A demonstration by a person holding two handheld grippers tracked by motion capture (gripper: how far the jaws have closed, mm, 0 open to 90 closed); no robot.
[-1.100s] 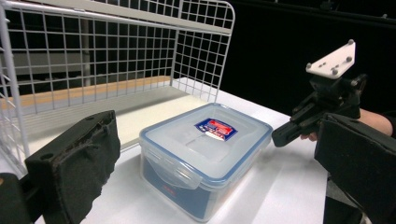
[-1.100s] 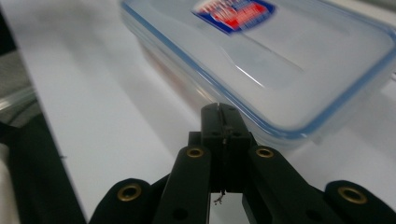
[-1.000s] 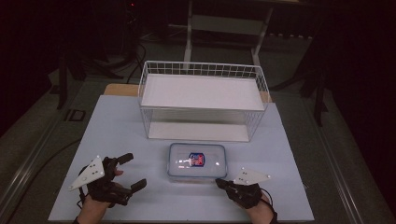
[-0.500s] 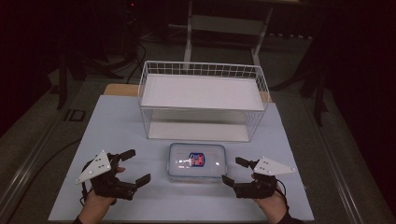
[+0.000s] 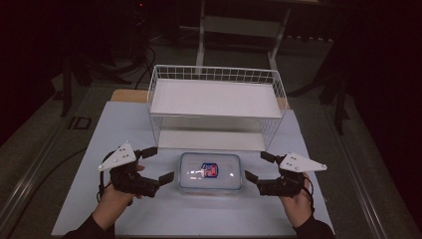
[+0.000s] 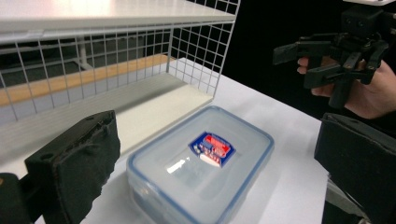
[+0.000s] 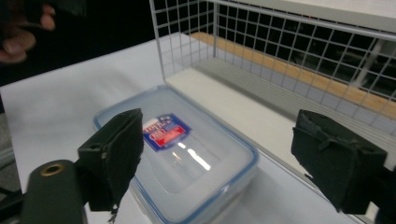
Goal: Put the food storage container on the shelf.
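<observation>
1. High view puts one clear lidded container flat on the white tabletop, at six o'clock from the wire basket shelf and just in front of its lower board.
2. At nine o'clock of the container the left gripper stands with its jaws wide, nothing between them. At three o'clock the right gripper mirrors it; its jaws have just been opening and now ease in a little, and they too are empty.
3. Both grippers face inward at the container's short ends, apart from it. I judge this flanking stance prepares a two-sided lift, since the box looks too broad for one gripper.
4. Left gripper view shows the blue-rimmed lid seated, with a red and blue label on top, so the contents stay shut in.
5. Count: one container, one label, one basket shelf with two white boards, two grippers, two hands.
</observation>
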